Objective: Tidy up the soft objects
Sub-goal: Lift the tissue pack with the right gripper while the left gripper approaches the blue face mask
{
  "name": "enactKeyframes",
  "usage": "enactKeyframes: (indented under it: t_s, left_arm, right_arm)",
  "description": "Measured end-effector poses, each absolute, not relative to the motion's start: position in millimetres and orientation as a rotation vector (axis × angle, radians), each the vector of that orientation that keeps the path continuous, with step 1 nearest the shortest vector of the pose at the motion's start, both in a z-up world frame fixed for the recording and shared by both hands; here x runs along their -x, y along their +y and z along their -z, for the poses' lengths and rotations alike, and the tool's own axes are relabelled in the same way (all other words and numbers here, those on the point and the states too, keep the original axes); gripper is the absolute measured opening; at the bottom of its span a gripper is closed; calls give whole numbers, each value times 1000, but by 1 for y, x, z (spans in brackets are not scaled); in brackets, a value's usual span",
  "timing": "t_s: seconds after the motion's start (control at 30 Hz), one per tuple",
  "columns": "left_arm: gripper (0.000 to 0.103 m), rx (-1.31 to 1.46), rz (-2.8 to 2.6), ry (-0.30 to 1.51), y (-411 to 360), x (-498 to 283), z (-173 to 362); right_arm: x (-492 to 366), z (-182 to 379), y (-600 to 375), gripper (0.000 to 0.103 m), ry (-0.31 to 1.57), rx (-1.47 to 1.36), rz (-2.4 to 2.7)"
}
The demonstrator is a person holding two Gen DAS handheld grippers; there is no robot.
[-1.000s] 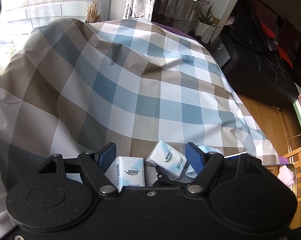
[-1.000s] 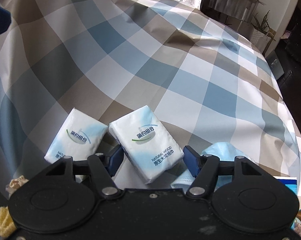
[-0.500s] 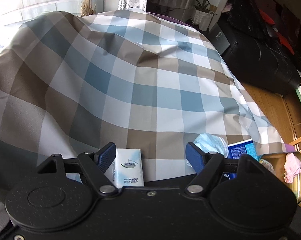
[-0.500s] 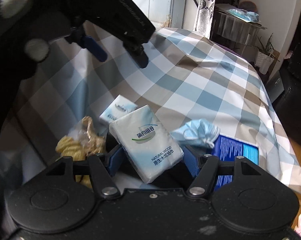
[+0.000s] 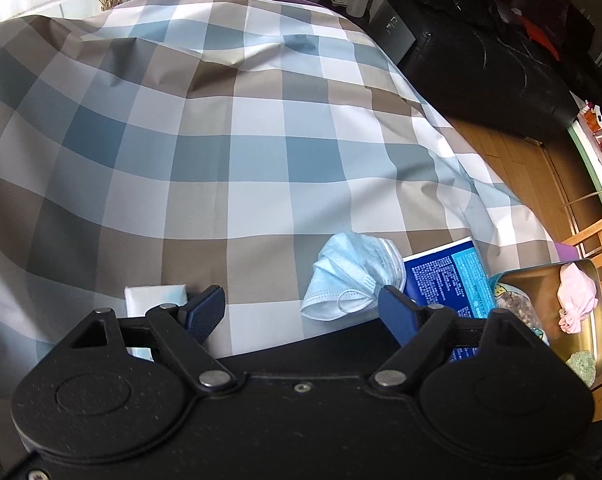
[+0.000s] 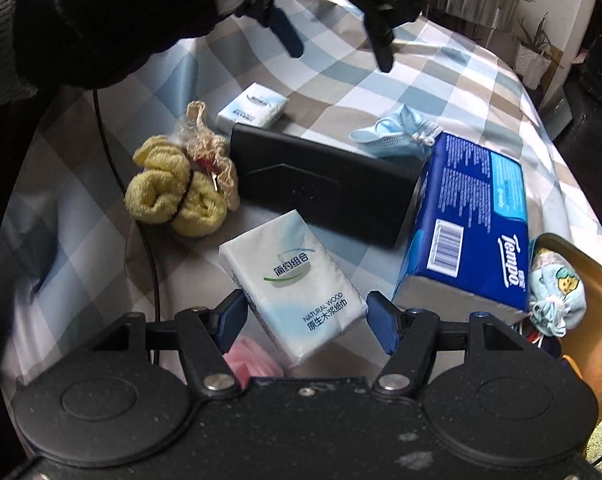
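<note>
Right tongs (image 6: 305,320) held white-blue plastic tissue pack (image 6: 291,284), skewed; pack could slip, grip shallow. Left tongs (image 5: 301,308) wide, just opened, empty; crumpled blue face mask (image 5: 355,278) beside right pad.

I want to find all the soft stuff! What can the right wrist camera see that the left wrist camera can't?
Only the right wrist view: the yellow rolled towel, the black box, and the tissue pack gripped by the right gripper.
Only the left wrist view: the pink cloth in the metal tin.
Both: the blue face mask, the blue Tempo tissue package, and the checked cloth.
</note>
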State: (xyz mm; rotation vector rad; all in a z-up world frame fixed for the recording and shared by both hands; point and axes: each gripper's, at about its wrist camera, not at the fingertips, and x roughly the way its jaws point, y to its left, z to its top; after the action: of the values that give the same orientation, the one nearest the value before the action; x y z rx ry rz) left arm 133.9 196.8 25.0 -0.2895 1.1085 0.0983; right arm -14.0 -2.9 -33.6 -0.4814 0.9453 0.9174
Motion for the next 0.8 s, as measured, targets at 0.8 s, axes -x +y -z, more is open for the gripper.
enactKeyframes:
  t_s: [0.8]
  left_arm:
    - [81,292,-155,1071,207,-120,-20]
  right_arm:
    - [4,24,-27,65,995,415,-836]
